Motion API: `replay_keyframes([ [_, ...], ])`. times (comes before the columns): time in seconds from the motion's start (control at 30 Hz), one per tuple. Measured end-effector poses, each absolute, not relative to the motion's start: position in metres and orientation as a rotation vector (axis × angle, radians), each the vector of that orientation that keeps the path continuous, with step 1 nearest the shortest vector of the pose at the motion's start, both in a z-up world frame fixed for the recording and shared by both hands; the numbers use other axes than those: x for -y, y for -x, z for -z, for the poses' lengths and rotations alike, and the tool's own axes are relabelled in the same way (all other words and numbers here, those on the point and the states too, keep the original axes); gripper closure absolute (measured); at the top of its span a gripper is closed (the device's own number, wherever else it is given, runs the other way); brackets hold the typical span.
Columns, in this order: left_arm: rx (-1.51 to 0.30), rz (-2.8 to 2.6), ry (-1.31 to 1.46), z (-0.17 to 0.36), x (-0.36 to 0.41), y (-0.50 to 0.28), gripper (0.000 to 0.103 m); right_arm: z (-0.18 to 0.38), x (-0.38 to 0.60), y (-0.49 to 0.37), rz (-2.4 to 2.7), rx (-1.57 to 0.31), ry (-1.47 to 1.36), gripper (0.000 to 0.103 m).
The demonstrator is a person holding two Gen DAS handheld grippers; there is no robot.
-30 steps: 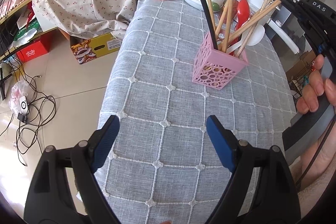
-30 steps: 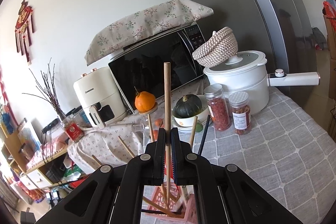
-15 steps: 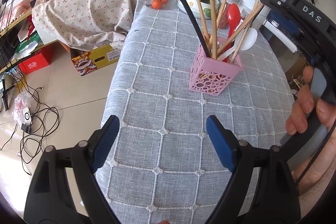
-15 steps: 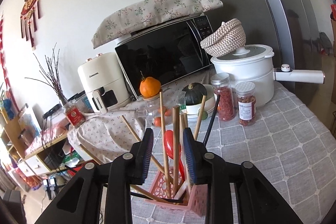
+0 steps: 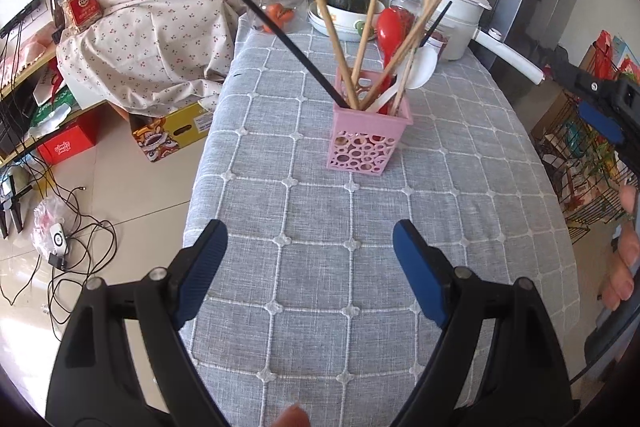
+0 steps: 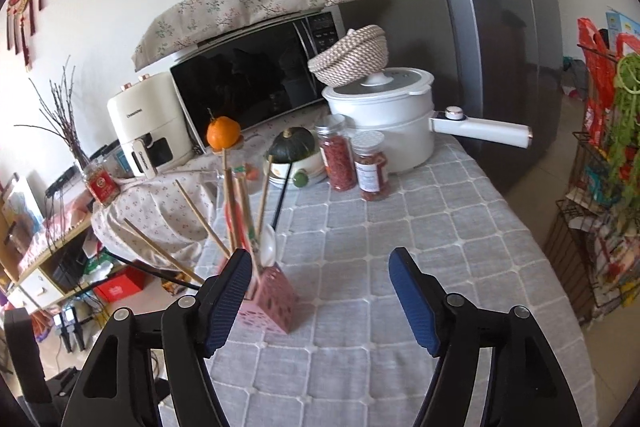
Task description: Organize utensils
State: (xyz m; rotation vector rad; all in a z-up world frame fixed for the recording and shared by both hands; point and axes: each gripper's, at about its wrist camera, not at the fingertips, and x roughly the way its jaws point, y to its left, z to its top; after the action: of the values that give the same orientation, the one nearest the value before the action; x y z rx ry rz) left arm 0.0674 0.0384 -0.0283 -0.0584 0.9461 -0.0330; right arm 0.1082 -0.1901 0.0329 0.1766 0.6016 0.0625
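Utensils in one pink holder (image 5: 367,143): two spoons, several chopsticks; left tongs (image 5: 310,259) and right tongs (image 6: 320,291) both apart, empty.

L wrist cam looks down over table (image 5: 320,307), R cam lower, both share pink holder (image 5: 366,143)

Right gripper (image 6: 320,291): blue-padded jaws, just opened wide, nothing between them, over grey checked tablecloth (image 6: 420,227). Pink perforated holder (image 6: 272,311): just beyond the left finger, partly hidden by it; contains wooden chopsticks (image 6: 228,199), a black chopstick (image 6: 279,207), a red spoon and a white spoon (image 6: 267,247). Ahead, further off: two red-filled jars (image 6: 356,163), dark green squash (image 6: 291,145) in a bowl, orange (image 6: 222,133). Ahead-right: white pot (image 6: 384,119) with long handle, woven basket (image 6: 350,55) on its lid. Behind: microwave (image 6: 248,83), air fryer (image 6: 146,127), fridge (image 6: 492,27).
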Motion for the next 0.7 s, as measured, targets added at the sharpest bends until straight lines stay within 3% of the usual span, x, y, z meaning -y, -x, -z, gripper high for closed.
replay_keyframes([
  [0.27, -0.869, 0.027, 0.031, 0.005, -0.019, -0.055, 0.002, -0.031, 0.204, -0.068, 0.019, -0.728, -0.051, 0.017],
  [0.7, -0.856, 0.014, -0.001, 0.004, -0.011, -0.055, 0.002, -0.018, 0.203, -0.069, 0.033, -0.819, -0.031, 0.013],
])
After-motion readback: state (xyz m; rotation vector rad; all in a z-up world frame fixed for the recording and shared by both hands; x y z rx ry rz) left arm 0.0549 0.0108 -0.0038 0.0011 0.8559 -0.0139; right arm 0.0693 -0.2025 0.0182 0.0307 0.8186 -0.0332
